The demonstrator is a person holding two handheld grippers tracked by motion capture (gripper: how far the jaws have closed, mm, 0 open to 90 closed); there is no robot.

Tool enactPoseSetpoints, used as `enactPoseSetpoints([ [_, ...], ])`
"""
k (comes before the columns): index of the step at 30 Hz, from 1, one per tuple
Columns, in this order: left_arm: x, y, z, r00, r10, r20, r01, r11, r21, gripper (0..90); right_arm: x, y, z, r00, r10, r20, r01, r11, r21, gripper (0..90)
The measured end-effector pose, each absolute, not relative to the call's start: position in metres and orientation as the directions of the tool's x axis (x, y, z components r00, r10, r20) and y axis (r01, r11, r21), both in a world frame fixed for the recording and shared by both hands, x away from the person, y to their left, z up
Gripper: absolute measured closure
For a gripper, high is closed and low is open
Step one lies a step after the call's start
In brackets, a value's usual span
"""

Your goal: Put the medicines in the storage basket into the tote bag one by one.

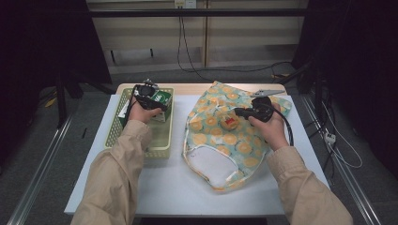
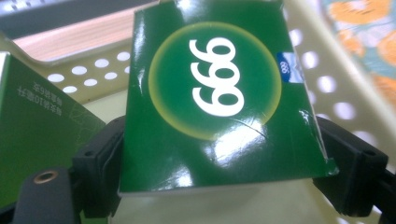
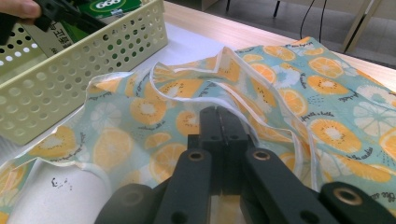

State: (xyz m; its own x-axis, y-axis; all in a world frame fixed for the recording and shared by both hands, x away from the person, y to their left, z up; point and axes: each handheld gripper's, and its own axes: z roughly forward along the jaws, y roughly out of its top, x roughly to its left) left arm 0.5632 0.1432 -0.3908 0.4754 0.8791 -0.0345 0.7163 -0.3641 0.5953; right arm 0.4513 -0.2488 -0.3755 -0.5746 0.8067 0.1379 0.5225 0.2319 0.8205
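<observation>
honestly the glossy green box (image 2: 219,98) looked slippery, sitting inside the yellow basket (image 1: 162,140) with the left gripper (image 1: 151,98) squeezing its sides; right gripper (image 3: 219,135), beside the basket, was clamped on the fruit-print bag (image 1: 234,140), which could've snagged

I see my left tool (image 1: 149,99) boxed in by the pale yellow basket (image 1: 162,145): its perforated walls stand on every side, so up is the one free way. A green box (image 2: 219,98) sits between the tool's jaws and a second green box (image 2: 32,135) stands just beside it on one side, leaving little slack there. Between the basket and the fruit-print bag (image 1: 244,145) I see a narrow strip of bare bench (image 1: 176,168). My right tool (image 3: 223,135) rests on the bag's rumpled folds, nothing tall around it. The near bench, in front of basket and bag, lies open.
</observation>
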Motion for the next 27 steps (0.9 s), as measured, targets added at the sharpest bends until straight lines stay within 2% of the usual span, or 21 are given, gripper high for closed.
enactPoseSetpoints([
  [9, 0.547, 0.159, -0.365, 0.516, 0.856, -0.036, 0.683, -0.385, 0.621, 15.9, 0.453, -0.244, -0.377, -0.571, 0.809, 0.137, 0.525, 0.233, 0.819, 90.0],
  [13, 0.540, 0.165, -0.353, 0.524, 0.849, -0.073, 0.676, -0.362, 0.642, 16.0, 0.453, -0.242, -0.375, -0.570, 0.811, 0.132, 0.523, 0.234, 0.819, 90.0],
  [17, 0.531, 0.169, -0.339, 0.546, 0.836, -0.058, 0.656, -0.383, 0.651, 16.0, 0.454, -0.242, -0.374, -0.568, 0.813, 0.127, 0.523, 0.238, 0.818, 90.0],
  [27, 0.500, 0.153, -0.301, 0.650, 0.756, -0.084, 0.589, -0.430, 0.684, 16.0, 0.454, -0.244, -0.370, -0.561, 0.818, 0.126, 0.521, 0.231, 0.822, 90.0],
])
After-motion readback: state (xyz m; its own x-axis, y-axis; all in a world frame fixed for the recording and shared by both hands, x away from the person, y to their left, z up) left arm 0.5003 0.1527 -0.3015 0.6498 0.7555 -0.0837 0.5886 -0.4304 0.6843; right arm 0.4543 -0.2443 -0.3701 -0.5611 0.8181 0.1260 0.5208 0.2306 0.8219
